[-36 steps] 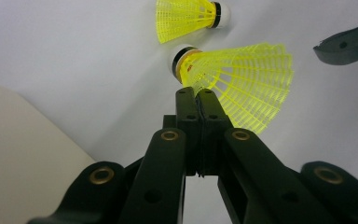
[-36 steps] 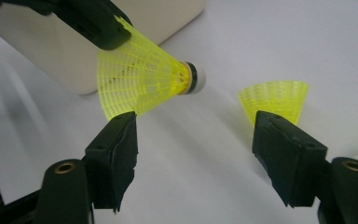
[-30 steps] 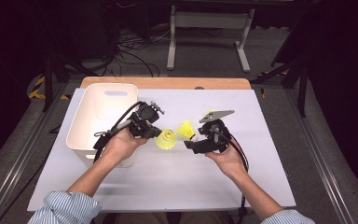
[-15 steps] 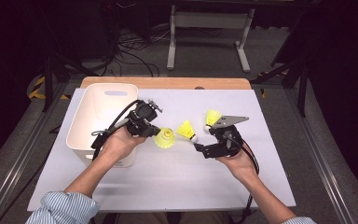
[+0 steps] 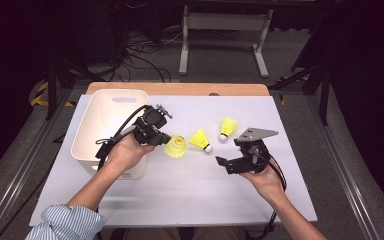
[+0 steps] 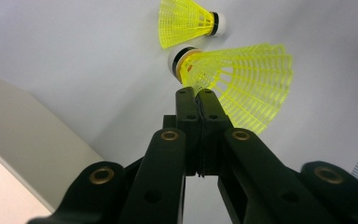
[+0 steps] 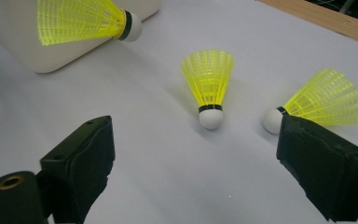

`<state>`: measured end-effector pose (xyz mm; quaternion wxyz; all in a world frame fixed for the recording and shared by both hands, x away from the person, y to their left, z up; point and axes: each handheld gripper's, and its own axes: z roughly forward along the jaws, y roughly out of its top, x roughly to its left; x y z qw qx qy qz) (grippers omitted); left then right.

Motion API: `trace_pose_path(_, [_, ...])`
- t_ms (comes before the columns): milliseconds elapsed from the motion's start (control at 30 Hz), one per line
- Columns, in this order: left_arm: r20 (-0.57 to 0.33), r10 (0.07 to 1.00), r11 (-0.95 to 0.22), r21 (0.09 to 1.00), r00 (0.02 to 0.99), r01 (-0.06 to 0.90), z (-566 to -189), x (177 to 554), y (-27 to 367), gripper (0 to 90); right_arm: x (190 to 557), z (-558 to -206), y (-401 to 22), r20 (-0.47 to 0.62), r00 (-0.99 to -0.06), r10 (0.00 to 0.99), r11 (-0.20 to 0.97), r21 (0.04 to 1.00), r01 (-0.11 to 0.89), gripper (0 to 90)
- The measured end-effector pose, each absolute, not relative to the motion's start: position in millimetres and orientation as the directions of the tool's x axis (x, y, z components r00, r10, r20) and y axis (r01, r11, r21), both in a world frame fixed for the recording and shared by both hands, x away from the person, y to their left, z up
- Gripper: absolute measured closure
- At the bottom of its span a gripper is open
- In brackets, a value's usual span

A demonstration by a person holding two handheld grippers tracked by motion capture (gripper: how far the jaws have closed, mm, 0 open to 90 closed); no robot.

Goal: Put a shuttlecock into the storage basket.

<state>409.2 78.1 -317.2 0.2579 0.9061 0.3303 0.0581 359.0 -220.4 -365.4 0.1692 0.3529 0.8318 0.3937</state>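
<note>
Three yellow shuttlecocks with white corks are on or above the white table. My left gripper is shut on the mesh skirt of one shuttlecock, held just right of the white bin. A second shuttlecock lies mid-table and a third lies farther right. My right gripper stands open just short of those two. Its jaws have just been opening, with nothing between them. The held shuttlecock also appears in the right gripper view.
The white bin stands at the table's left, beside my left hand. A wooden strip runs along the far table edge. Dark floor with cables and a metal stand lies beyond.
My right gripper has drawn back toward the near right, away from the shuttlecocks, and its jaws stand wider. The left gripper and its shuttlecock have stayed put.
</note>
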Motion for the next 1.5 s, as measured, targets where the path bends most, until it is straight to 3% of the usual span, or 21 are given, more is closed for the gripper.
trace_pose_path(1500, [-0.077,0.638,-0.618,0.542,0.766,0.569,-299.5,408.7,97.4,89.8,319.0,-402.7,-286.7,0.065,-0.589,0.805,0.248,0.866,0.434,5.3])
